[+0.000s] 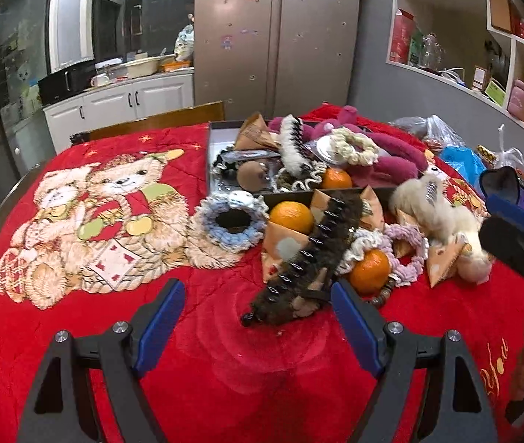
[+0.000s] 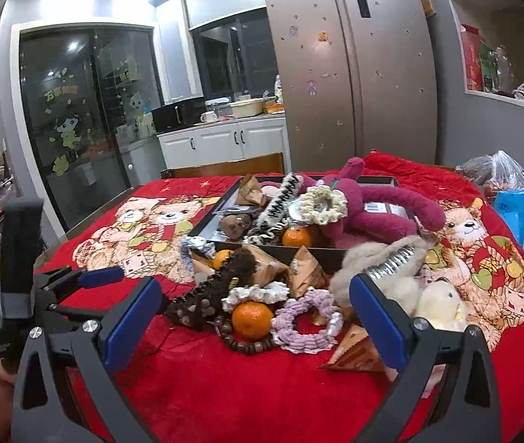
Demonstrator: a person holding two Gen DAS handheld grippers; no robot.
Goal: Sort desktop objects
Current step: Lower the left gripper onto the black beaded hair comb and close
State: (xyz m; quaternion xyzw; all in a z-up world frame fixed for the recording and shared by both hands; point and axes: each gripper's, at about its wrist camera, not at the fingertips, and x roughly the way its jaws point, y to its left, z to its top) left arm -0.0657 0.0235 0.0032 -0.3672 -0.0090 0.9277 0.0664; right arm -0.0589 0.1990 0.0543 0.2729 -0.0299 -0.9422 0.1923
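A pile of small objects lies on the red bear-print blanket [image 1: 114, 313] in front of a black tray [image 1: 209, 155]. A brown furry hair claw [image 1: 299, 280] lies nearest my left gripper [image 1: 258, 317], which is open and empty just before it. Oranges [image 1: 291, 216] [image 2: 252, 319], a blue knit scrunchie [image 1: 232, 219], a purple knit scrunchie [image 2: 306, 323], brown paper pyramids [image 2: 304, 269], a bead bracelet [image 2: 247, 345] and a cream fluffy claw [image 2: 383, 269] lie mixed. My right gripper [image 2: 258, 317] is open and empty around the orange and purple scrunchie.
The tray [image 2: 221, 208] holds a magenta plush toy [image 2: 380, 206], a white claw clip, a cream scrunchie and an orange. Plastic bags [image 2: 513, 203] lie at the far right. A fridge and kitchen counter stand behind the table. The left gripper's body [image 2: 22, 229] shows at left.
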